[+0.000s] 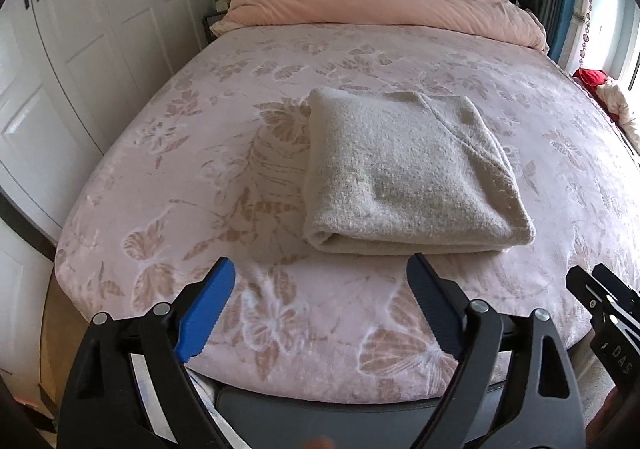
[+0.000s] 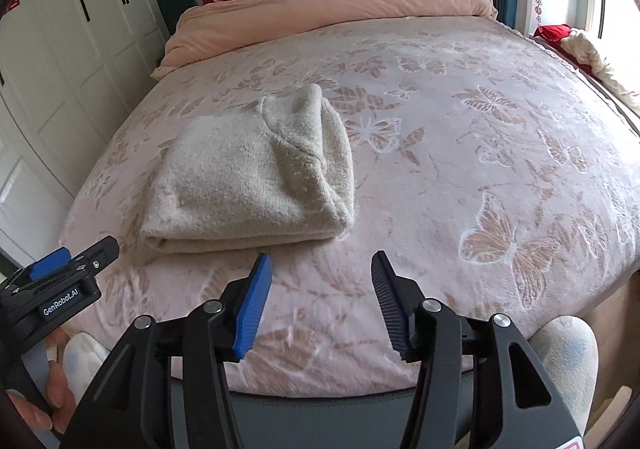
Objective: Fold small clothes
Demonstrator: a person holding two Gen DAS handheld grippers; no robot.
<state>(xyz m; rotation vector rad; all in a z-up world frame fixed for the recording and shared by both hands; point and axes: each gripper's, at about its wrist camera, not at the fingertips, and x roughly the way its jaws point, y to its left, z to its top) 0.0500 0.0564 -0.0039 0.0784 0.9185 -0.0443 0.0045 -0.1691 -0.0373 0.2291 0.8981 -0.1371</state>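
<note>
Left gripper [image 1: 322,265] is spread wide with nothing in it, hanging over the near edge of the bed [image 1: 168,177]. Right gripper [image 2: 322,261] is open too, a bit narrower, also empty, just beside it. The folded sweater [image 1: 408,173] sits flat right past both sets of tips, not touching either. Loads of bare blanket to the right of it; on the left the bed edge and wardrobe [image 1: 80,49] are near. Duvet [image 1: 380,5] is bunched up at the far end.

The folded garment [image 1: 412,173] lies on the bed [image 1: 160,177], the duvet [image 1: 380,5] behind it, wardrobe [image 1: 80,29] to the left.
</note>
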